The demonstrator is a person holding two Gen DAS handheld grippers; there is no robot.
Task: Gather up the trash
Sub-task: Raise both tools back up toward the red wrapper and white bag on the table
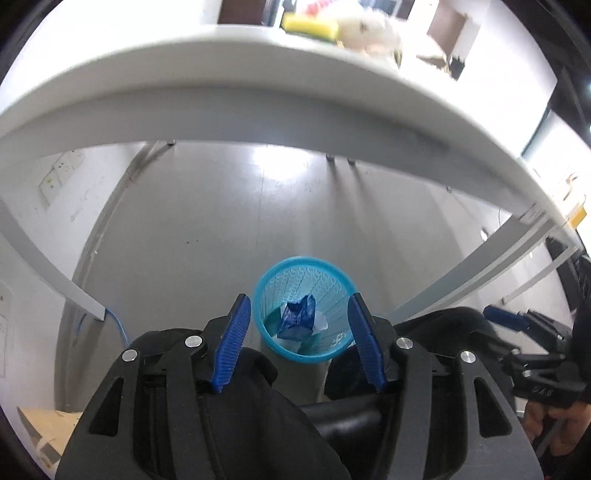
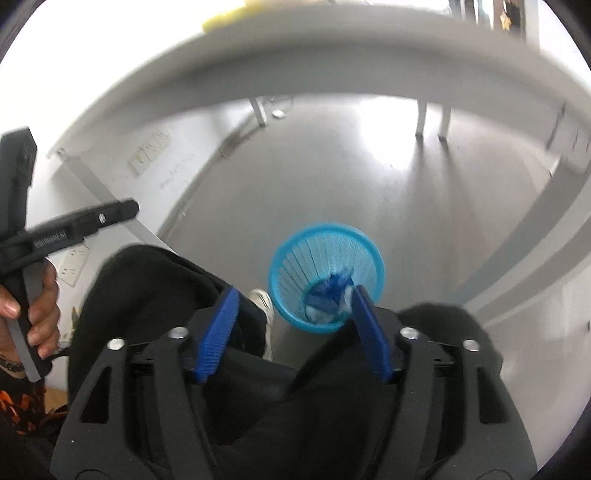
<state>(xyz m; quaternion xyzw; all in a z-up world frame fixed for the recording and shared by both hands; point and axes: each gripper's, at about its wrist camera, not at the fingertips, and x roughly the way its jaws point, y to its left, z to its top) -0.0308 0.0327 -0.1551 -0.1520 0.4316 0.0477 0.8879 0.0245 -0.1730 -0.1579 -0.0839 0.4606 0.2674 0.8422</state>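
Observation:
A light blue mesh waste basket [image 1: 334,275] stands on the grey floor, below and in front of both grippers; it also shows in the right wrist view [image 2: 295,254]. Inside lie a crumpled dark blue wrapper [image 1: 297,319] and white paper [image 1: 320,322]; the wrapper shows in the right wrist view [image 2: 330,291] too. My left gripper [image 1: 300,306] is open and empty, held above the basket. My right gripper [image 2: 293,293] is open and empty, above the basket's near rim.
A white table [image 1: 258,96] arches overhead, its legs [image 2: 421,118] on the floor. On it lie a yellow sponge [image 1: 310,26] and a white fluffy thing [image 1: 369,31]. The person's black-clad legs and a white shoe [image 2: 262,299] are below. Wall sockets [image 2: 151,151] are at left.

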